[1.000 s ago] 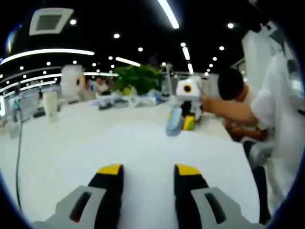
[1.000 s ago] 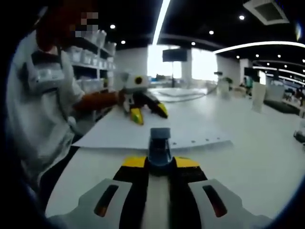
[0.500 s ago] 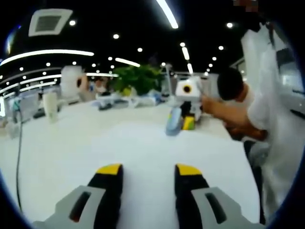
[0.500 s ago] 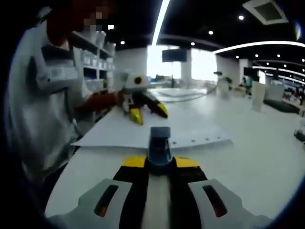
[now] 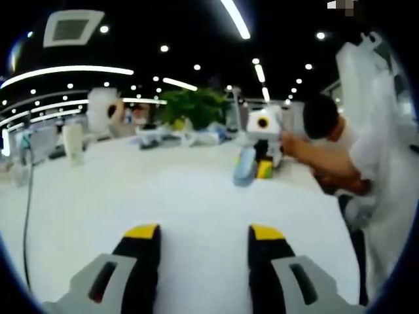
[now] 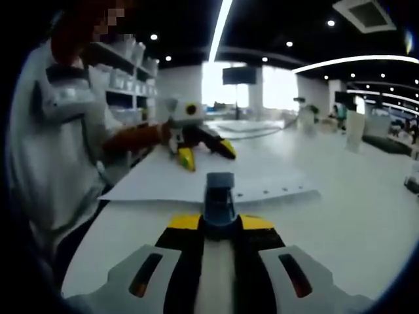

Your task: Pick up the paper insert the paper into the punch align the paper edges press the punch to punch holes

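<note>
Paper [image 6: 216,180] edge sits inside clamped punch [image 6: 220,199].

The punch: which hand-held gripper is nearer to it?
Right. The right hand-held gripper is shut on the punch at the paper edge; the left hand-held gripper sits farther off, over the sheet.
</note>
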`<state>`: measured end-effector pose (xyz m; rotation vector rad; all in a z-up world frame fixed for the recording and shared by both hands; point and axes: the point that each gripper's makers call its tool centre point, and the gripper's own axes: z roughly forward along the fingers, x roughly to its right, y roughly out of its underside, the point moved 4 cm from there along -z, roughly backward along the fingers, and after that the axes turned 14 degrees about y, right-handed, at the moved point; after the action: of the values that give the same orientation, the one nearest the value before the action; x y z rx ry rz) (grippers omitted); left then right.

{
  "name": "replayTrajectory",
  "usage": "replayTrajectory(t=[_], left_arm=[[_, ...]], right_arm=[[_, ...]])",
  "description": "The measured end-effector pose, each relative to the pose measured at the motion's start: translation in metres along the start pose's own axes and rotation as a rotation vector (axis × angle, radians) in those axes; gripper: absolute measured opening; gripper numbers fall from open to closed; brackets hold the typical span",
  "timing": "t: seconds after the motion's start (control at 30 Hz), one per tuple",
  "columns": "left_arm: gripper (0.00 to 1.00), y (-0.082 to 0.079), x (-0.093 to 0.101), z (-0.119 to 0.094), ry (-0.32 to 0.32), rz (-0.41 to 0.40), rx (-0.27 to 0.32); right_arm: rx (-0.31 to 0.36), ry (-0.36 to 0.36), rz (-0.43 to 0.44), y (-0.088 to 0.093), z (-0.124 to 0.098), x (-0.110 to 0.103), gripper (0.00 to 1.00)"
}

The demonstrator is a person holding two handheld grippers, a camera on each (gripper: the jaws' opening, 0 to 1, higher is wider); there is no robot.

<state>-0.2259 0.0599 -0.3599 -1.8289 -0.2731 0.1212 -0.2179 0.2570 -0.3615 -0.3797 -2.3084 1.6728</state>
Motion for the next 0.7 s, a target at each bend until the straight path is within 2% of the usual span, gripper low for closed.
replayTrajectory(t=[0.1,0.23,0.37,0.47,0.5,0.6,0.7], left_arm=[[0.56,-0.002,0.001,-0.001,0.0,0.039,0.01],[0.59,-0.002,-0.001,0.001,-0.007,0.028,0.005],[0.64,-0.002,-0.001,0.0,-0.011,0.044,0.0],[0.65,-0.006,0.002,-0.001,0.002,0.054,-0.007],[0.64,-0.01,0.004,-0.002,0.006,0.059,0.005],[0.64,-0.032,0.015,0.005,0.069,0.028,0.107],[0.62,-0.051,0.021,0.02,0.109,0.045,0.135]], right_arm=[[0.0,0.009,-0.009,0.0,0.001,0.0,0.23],[-0.002,0.02,-0.012,0.0,0.001,0.001,0.23],[0.002,0.029,-0.008,-0.002,0.0,0.001,0.31],[0.014,0.042,0.01,-0.003,-0.006,0.001,0.33],[0.034,0.052,0.024,-0.005,-0.01,0.001,0.33],[0.135,0.135,0.1,-0.017,-0.023,0.009,0.34],[0.21,0.257,0.169,-0.025,-0.034,0.027,0.35]])
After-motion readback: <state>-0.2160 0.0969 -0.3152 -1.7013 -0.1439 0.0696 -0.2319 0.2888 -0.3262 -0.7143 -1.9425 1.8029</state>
